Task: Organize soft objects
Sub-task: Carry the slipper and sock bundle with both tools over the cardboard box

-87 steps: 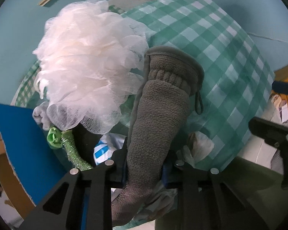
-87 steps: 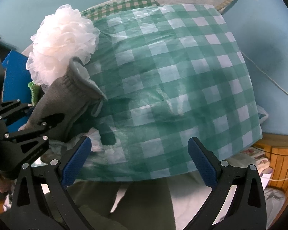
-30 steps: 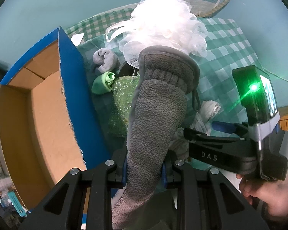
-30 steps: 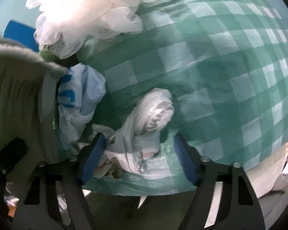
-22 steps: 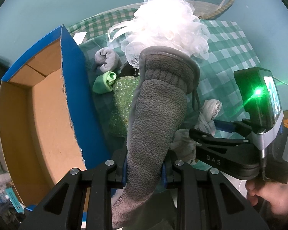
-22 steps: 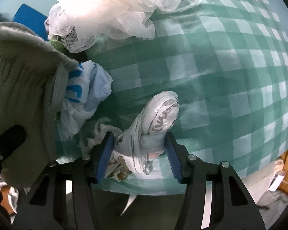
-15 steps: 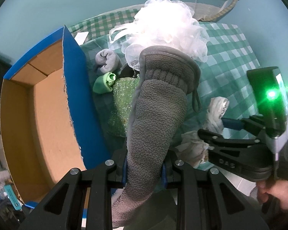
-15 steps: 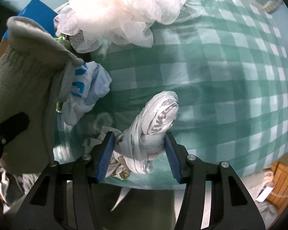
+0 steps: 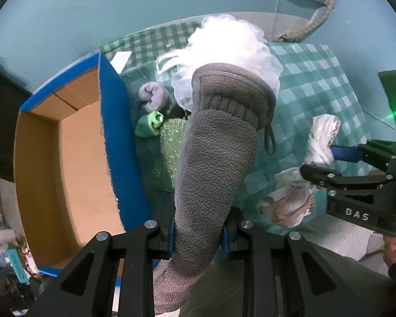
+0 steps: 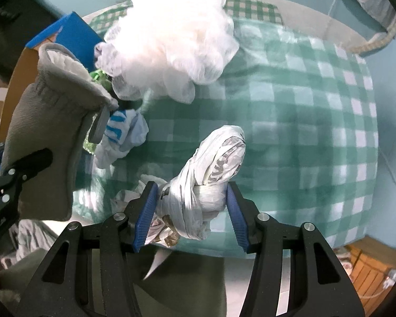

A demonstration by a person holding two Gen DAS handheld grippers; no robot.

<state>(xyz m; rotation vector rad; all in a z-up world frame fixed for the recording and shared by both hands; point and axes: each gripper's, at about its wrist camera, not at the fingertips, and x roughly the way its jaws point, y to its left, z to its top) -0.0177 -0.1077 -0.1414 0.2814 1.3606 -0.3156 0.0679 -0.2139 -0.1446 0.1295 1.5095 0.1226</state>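
My left gripper [image 9: 198, 233] is shut on a grey fleece slipper-sock [image 9: 219, 142] and holds it up above the table; the sock also shows at the left of the right wrist view [image 10: 47, 137]. My right gripper [image 10: 188, 208] is shut on a knotted white plastic bag [image 10: 211, 174], lifted off the cloth; the bag also shows in the left wrist view [image 9: 301, 185]. A white mesh bath pouf [image 10: 169, 42], a rolled grey sock [image 9: 153, 96], a green roll [image 9: 147, 125], a glittery green cloth [image 9: 169, 153] and a blue-and-white bag [image 10: 121, 134] lie on the green checked tablecloth [image 10: 303, 121].
An open cardboard box with blue outer walls [image 9: 74, 163] stands at the left of the table, next to the pile. A wooden crate [image 10: 369, 272] sits on the floor at the lower right. The blue wall lies behind the table.
My right gripper closed on the knotted white bag and lifted it up from the cloth. My left gripper rose and drew back with the grey sock, bringing the box into view.
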